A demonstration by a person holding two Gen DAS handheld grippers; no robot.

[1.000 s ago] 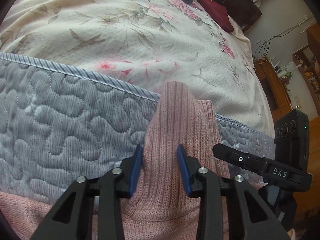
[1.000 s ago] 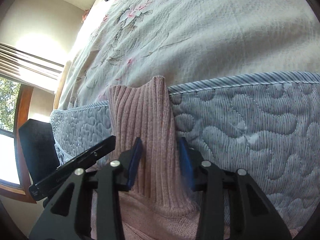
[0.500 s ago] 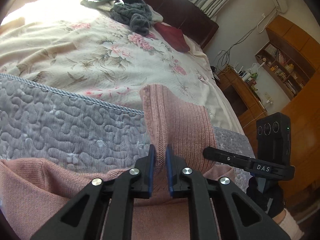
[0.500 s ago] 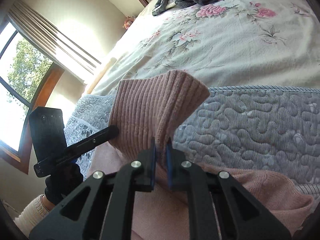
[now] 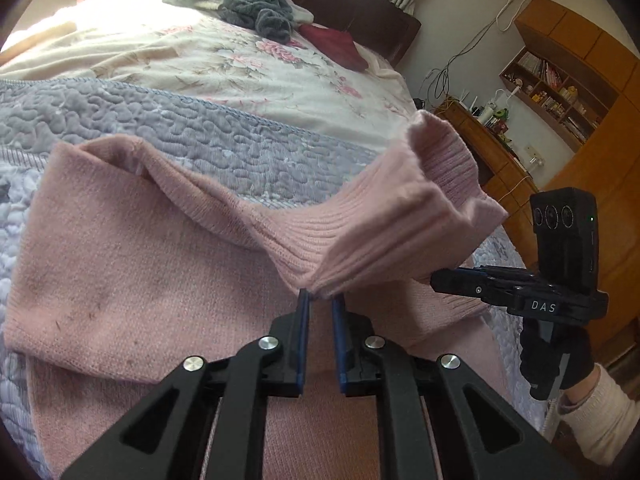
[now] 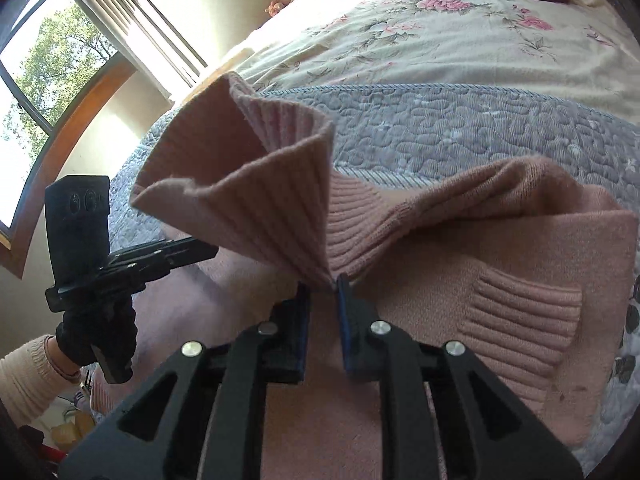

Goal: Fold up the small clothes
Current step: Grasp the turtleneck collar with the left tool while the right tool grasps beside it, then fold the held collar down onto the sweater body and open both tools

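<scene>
Garment: pink knit sweater (image 5: pixel 132 264), plain-knit body with ribbed collar and cuff, spread on a grey-blue quilted cover (image 5: pixel 224 148) at the near edge of the bed.
Left side: the sleeve lies folded across the body, its ribbed cuff (image 6: pixel 524 320) flat on top.
Centre: the ribbed collar (image 5: pixel 400 216) is lifted off the body, fanned open and creased into pleats.
Left gripper (image 5: pixel 320 300): blue-padded jaws slightly apart, only their tips touching the collar's pinched fold; held low, pointing up the bed.
Right gripper (image 6: pixel 322 286): same stance beside it; jaws narrowly parted, collar fold caught at the tips.
Hands: each gripper held by a black-gloved hand (image 5: pixel 556 356) with a cream sleeve.
Background: floral bedspread (image 5: pixel 256 76), grey clothes heap (image 5: pixel 256 8) near the headboard.
</scene>
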